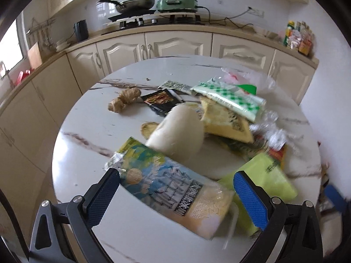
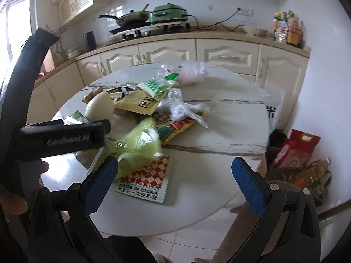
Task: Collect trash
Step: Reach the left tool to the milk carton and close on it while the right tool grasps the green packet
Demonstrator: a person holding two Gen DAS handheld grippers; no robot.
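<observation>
Wrappers lie piled on a round white marble table [image 1: 92, 127]. In the left wrist view my left gripper [image 1: 176, 187] is open, its blue pads on either side of a blue and yellow noodle packet [image 1: 173, 188]. A lime green wrapper [image 1: 266, 175] lies by the right pad. Beyond are a white radish [image 1: 179, 131], a yellow packet [image 1: 226, 120] and a green checked packet [image 1: 230, 97]. In the right wrist view my right gripper [image 2: 174, 176] is open above a red checked glove sachet [image 2: 148, 179]. The lime wrapper [image 2: 140, 146] touches its left pad. The left gripper's body [image 2: 61, 139] shows at left.
A ginger root [image 1: 125, 100] and a black sachet [image 1: 162, 100] lie on the table's far left. Crumpled clear plastic [image 2: 182, 105] and a pink bag [image 2: 193, 71] lie further back. Kitchen cabinets and a stove with a pan [image 1: 133, 4] stand behind. Bags [image 2: 300, 153] sit on the floor at right.
</observation>
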